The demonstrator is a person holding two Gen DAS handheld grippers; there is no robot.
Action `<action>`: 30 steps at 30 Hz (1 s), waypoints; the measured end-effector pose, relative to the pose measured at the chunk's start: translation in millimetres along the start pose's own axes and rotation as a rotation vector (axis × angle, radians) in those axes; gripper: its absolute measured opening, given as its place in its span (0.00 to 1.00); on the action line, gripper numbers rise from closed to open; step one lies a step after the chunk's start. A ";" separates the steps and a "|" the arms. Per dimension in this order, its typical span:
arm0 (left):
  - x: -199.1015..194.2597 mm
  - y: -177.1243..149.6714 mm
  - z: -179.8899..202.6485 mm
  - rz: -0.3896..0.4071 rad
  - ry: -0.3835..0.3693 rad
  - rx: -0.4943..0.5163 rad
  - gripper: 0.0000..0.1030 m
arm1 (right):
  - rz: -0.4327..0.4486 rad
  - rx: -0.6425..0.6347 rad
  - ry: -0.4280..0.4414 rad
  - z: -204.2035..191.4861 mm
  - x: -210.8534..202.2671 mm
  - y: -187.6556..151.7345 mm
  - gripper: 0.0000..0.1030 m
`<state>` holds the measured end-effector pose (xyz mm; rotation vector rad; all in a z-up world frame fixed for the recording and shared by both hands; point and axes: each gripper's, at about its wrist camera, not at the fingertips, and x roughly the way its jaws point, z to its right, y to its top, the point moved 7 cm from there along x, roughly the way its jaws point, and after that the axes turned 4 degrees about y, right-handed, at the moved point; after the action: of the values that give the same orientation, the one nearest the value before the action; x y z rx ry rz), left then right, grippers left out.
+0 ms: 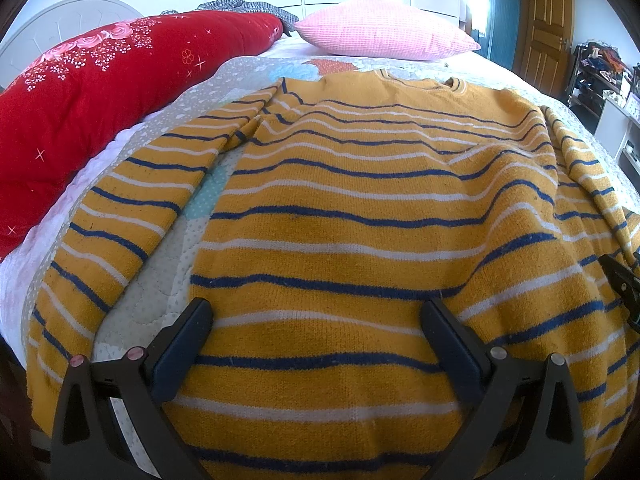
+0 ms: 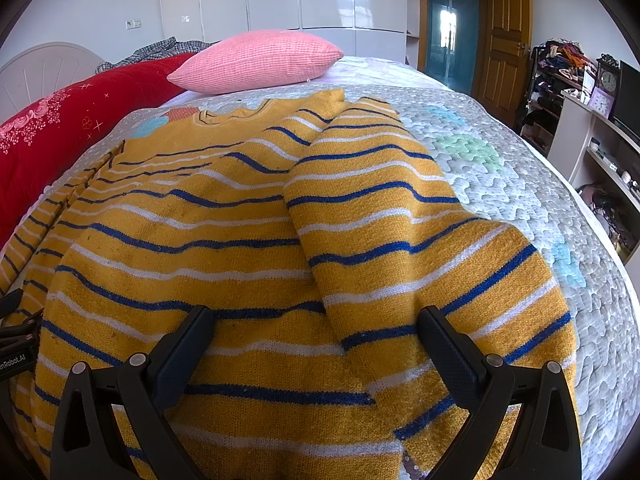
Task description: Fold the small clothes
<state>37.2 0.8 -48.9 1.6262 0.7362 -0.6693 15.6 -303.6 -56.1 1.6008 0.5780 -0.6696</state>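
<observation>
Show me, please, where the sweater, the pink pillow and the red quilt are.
sweater (image 1: 360, 216), left wrist view, middle of its body.
pink pillow (image 2: 260, 60), right wrist view, middle of its top.
red quilt (image 1: 100, 96), left wrist view, its upper face.

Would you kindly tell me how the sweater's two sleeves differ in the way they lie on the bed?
On the yellow knitted sweater with blue and white stripes, the left sleeve lies spread away from the body, with quilted bedspread showing in the gap. The right sleeve lies against the body, overlapping its edge with no bedspread between. The left sleeve looks fairly flat; the right one is rumpled. Both share the same striping, and neither is gripped.
</observation>
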 end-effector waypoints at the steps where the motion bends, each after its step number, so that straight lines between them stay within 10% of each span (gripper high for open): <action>1: 0.3 0.2 0.0 0.000 0.001 0.001 1.00 | 0.000 0.000 0.000 0.0 0.0 0.0 1.00; 30: -43.4 -14.2 -3.6 -0.032 -0.080 -0.049 1.00 | -0.011 0.011 -0.036 6.1 -4.3 -8.1 1.00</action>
<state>-1.3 1.6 -24.1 1.5367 0.7160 -0.7297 6.2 -308.5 -59.3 1.5938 0.5577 -0.7101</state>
